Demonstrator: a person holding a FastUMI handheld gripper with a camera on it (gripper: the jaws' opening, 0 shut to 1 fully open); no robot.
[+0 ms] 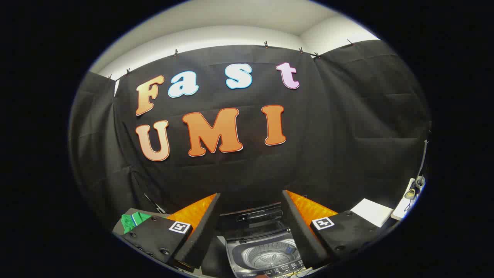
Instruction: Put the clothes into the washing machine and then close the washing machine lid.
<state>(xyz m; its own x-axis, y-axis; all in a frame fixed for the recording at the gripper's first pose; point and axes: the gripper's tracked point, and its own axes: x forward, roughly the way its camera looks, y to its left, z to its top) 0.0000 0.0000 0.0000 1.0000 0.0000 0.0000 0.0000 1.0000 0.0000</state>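
The tongs (251, 216) were spread wide apart with nothing held, two flat wedge-shaped fingers (200, 231) pointing forward and level at the booth's black cloth wall (347, 127), which hung in soft creases. Right between and a bit below them sat the washing machine (266, 256), lid (254, 216) flipped up and standing at the back, so you could look straight into the round, ribbed metal drum (270, 256). Glossy dark lid, grey plastic rim around the tub. The clothes (133, 221), a crumpled green piece with a pale stripe, lay off to the left just past the left finger, on what looked like a bench. A flat white slab (372, 212) sat off to the right.
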